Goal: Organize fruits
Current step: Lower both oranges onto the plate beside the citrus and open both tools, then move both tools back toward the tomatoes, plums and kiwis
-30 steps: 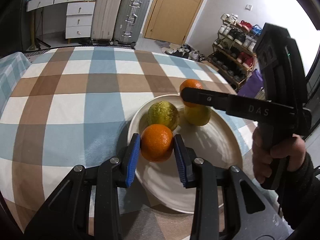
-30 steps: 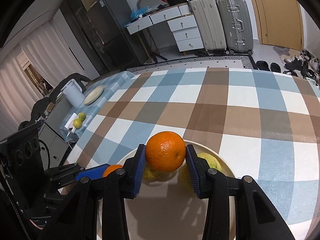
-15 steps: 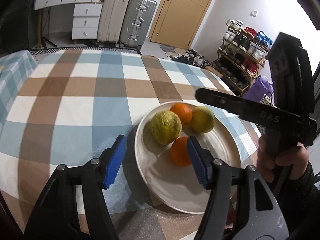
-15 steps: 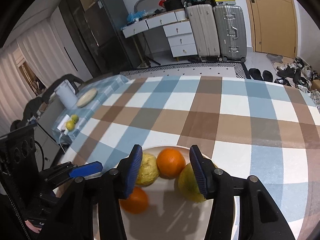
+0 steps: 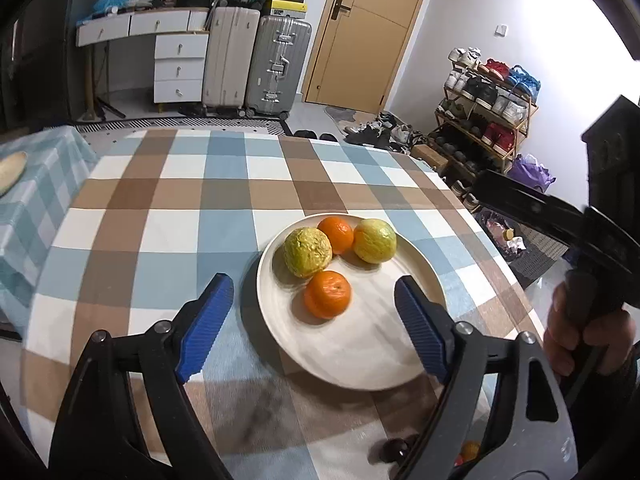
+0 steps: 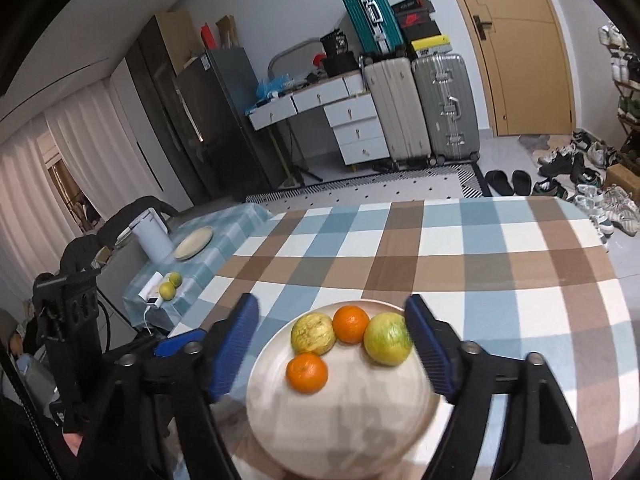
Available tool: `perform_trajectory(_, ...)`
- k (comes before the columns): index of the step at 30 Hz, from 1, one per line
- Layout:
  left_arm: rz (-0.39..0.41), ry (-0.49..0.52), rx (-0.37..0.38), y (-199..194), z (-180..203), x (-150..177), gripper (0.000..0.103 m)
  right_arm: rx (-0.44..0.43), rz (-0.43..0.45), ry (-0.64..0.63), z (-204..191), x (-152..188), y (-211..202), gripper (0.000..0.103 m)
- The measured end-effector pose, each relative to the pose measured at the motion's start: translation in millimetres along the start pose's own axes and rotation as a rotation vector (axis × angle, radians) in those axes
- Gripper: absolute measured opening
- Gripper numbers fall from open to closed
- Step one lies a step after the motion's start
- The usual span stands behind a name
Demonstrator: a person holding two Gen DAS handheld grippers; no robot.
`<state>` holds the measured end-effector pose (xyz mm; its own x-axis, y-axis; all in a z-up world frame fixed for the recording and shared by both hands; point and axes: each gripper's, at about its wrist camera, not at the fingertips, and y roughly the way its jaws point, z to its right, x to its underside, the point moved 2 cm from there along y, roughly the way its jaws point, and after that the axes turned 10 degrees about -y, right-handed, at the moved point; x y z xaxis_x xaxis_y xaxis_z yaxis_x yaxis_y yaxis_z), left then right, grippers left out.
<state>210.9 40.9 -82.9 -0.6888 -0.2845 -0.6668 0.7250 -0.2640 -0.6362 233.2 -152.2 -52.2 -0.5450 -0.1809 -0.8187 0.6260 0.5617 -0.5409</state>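
Observation:
A white plate (image 5: pixel 360 344) sits on the checked tablecloth and holds two oranges and two yellow-green fruits. The near orange (image 5: pixel 327 294) lies in front of a rough yellow-green fruit (image 5: pixel 307 252), with the far orange (image 5: pixel 336 234) and a smoother yellow-green fruit (image 5: pixel 375 240) behind. My left gripper (image 5: pixel 310 326) is open and empty, raised above the plate's near edge. My right gripper (image 6: pixel 334 350) is open and empty above the same plate (image 6: pixel 340 420), its fruits showing between the fingers. The right gripper's body (image 5: pixel 560 224) shows at the right of the left wrist view.
The checked table (image 5: pixel 180 200) stretches away behind the plate. A side table at the left (image 6: pixel 192 264) carries a tan dish, a white kettle and two small green fruits (image 6: pixel 170 286). Suitcases, a drawer unit, a door and a shoe rack stand beyond.
Both grippers let go of their oranges, opened wide and drew back and up from the plate. Both oranges now lie on the plate.

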Motion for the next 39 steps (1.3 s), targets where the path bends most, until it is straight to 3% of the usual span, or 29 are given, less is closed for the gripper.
perform_trajectory(4, 0.007, 0.02, -0.006, -19, 14, 11, 0.082, -0.008, 0.024, -0.006, -9, 12, -27, 0.088)
perform_trajectory(6, 0.009, 0.033, -0.005, -27, 21, 16, 0.084, 0.004, 0.039, -0.007, -13, 20, -41, 0.097)
perform_trajectory(12, 0.039, 0.067, -0.01, -55, 40, 35, 0.089, 0.037, 0.062, 0.001, -22, 44, -74, 0.102)
perform_trajectory(17, 0.059, 0.067, -0.007, -75, 48, 48, 0.101, 0.045, 0.066, 0.028, -26, 62, -95, 0.103)
perform_trajectory(26, 0.066, 0.069, -0.031, -95, 55, 80, 0.102, 0.045, 0.076, 0.017, -40, 97, -119, 0.103)
perform_trajectory(29, 0.058, 0.073, -0.036, -98, 55, 96, 0.102, -0.007, 0.051, 0.017, -45, 111, -120, 0.103)
perform_trajectory(36, 0.015, 0.039, -0.013, -96, 41, 130, 0.102, 0.018, 0.011, -0.021, -62, 146, -123, 0.103)
perform_trajectory(39, 0.003, 0.029, -0.022, -94, 33, 143, 0.102, -0.012, -0.02, -0.006, -64, 160, -122, 0.103)
